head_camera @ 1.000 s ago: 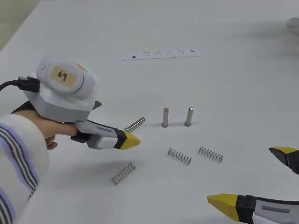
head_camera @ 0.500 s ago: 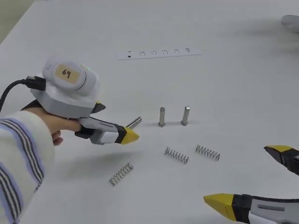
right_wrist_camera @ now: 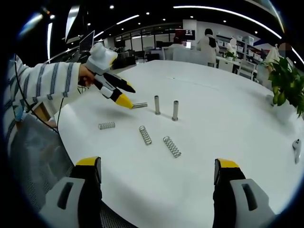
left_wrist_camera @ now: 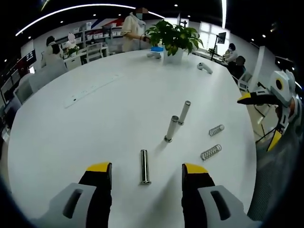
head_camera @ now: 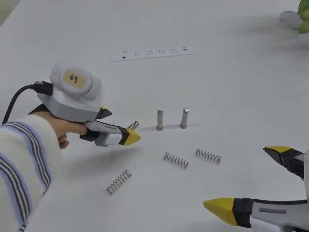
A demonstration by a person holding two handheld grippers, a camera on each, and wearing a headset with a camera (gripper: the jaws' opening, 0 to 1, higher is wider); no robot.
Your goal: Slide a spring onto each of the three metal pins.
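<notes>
Two metal pins [head_camera: 159, 120] [head_camera: 184, 117] stand upright on the white table. A third pin [left_wrist_camera: 144, 166] lies flat between the open jaws of my left gripper [left_wrist_camera: 145, 171], untouched; in the head view the left gripper [head_camera: 131, 137] hides most of it. Three springs [head_camera: 119, 181] [head_camera: 175, 160] [head_camera: 208, 155] lie loose in front of the pins. My right gripper [head_camera: 246, 180] hovers open and empty at the near right, back from the springs [right_wrist_camera: 144, 135] [right_wrist_camera: 172, 146].
A white power strip [head_camera: 154, 52] lies farther back on the table. A potted plant [left_wrist_camera: 173, 38] and a small white object [left_wrist_camera: 204, 68] sit at the far side. The table edge runs just below my right gripper [right_wrist_camera: 157, 164].
My left gripper has moved forward so its jaws now flank the lying pin. The right gripper stays open at the near right. The head view has shifted.
</notes>
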